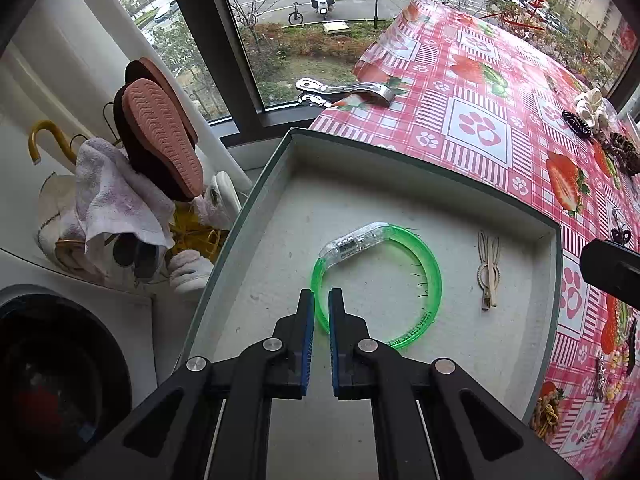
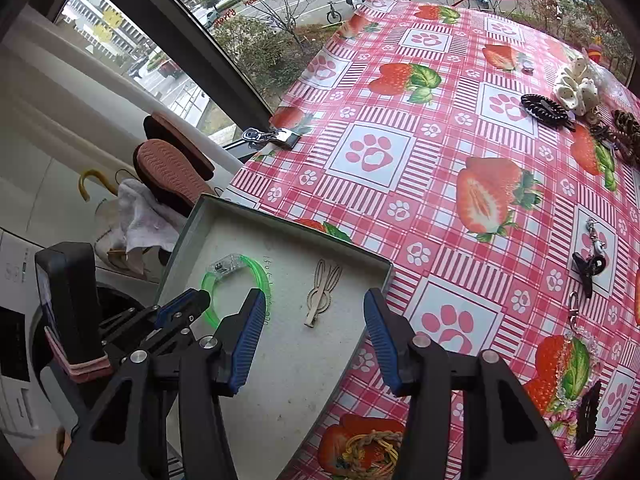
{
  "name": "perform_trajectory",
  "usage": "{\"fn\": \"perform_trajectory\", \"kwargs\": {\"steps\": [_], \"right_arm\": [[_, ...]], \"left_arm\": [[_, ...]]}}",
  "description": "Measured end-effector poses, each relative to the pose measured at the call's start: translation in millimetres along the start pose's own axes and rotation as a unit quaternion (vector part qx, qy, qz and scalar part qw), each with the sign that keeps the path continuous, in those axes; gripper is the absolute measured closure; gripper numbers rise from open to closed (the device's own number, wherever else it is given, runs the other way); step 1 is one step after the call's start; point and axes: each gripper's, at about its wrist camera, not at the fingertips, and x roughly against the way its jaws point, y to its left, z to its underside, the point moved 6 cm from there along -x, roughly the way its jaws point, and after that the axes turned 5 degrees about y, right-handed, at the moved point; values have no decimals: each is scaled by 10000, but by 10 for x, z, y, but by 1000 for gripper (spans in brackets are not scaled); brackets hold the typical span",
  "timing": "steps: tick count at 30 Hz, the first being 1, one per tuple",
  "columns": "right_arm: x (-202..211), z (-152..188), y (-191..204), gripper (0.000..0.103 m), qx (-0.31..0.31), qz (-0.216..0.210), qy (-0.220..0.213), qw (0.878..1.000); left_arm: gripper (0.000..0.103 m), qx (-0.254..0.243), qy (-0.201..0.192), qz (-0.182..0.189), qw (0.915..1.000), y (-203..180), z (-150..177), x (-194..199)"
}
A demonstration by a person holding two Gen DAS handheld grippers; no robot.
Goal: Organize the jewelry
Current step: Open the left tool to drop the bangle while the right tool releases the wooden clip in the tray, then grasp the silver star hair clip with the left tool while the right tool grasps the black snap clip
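A shallow grey tray (image 1: 420,164) (image 2: 280,216) sits at the table's left corner. In it lies a translucent green bracelet (image 1: 434,276) (image 2: 262,276) with a clear plastic clasp. My left gripper (image 1: 321,300) (image 2: 196,300) points down into the tray, shut on the near-left part of the green band. A beige rabbit-ear hair clip (image 1: 489,276) (image 2: 320,296) lies flat on the tray floor to the right of the bracelet. My right gripper (image 2: 312,312) hovers over the clip with its jaws wide apart, touching nothing.
On the pink strawberry tablecloth (image 2: 400,160) lie a black claw clip (image 2: 546,110), a white scrunchie (image 2: 576,88), brown hair ties (image 2: 624,132), charms (image 2: 588,268) and a braided band (image 2: 372,448). A metal clamp (image 1: 348,92) grips the table edge. Slippers (image 1: 160,136) and a towel are off the table to the left.
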Motion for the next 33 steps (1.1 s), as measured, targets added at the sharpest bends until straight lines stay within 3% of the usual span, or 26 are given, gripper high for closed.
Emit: {"fn": "perform_trajectory", "kwargs": {"steps": [1, 2, 3, 5, 13, 24, 33], "right_arm": [[42, 20, -34, 46, -54, 3, -22, 10000], [91, 44, -80, 45, -105, -2, -38, 9999], [134, 78, -140, 43, -147, 13, -55, 9999], [211, 183, -266, 42, -221, 80, -73, 9997], [377, 713, -777, 37, -628, 475, 87, 9969], [433, 1431, -1277, 37, -1134, 873, 477, 9886], [614, 1562, -1742, 37, -1419, 1156, 385, 9823]], "left_arm": [[73, -20, -12, -2, 10000, -7, 5, 14], [45, -36, -27, -14, 10000, -12, 11, 31], [0, -2, -62, -90, 9999, -2, 18, 61], [0, 14, -371, -227, 9991, -1, 18, 171], [0, -402, -315, -182, 9985, -220, 133, 322], [0, -1110, -212, 346, 9930, -883, 558, 585], [0, -1596, 44, 911, 9830, -1532, 867, 697]]}}
